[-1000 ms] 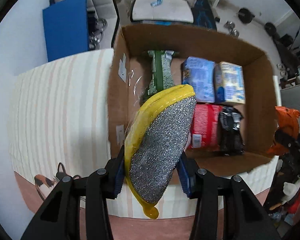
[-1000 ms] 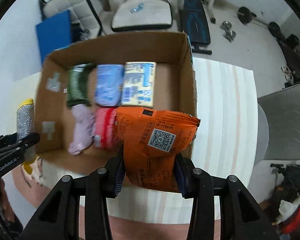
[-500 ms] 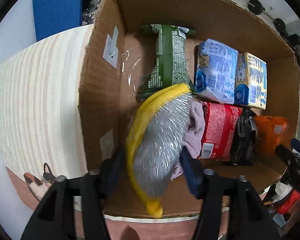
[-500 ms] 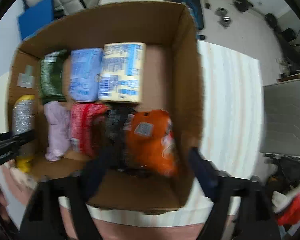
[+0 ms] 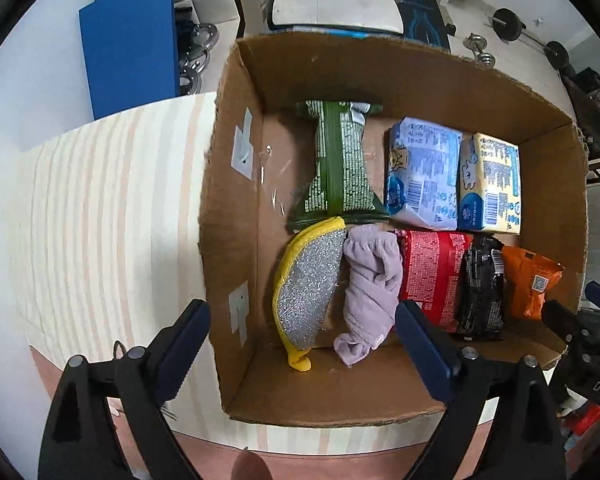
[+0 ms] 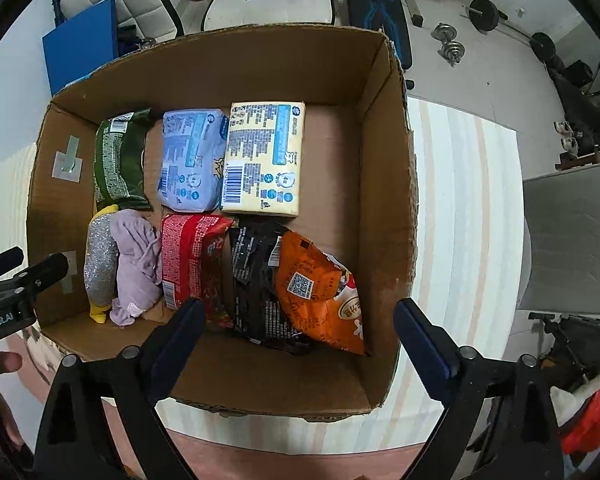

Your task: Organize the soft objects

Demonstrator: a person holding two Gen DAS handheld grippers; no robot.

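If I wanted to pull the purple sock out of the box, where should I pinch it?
Probably the bunched upper end of the purple sock, coming straight down from above. It lies squeezed between the glittery sponge and the red packet, so sideways fingers wouldn't fit.

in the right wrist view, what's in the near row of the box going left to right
scrubber → purple cloth → red packet → black packet → orange packet
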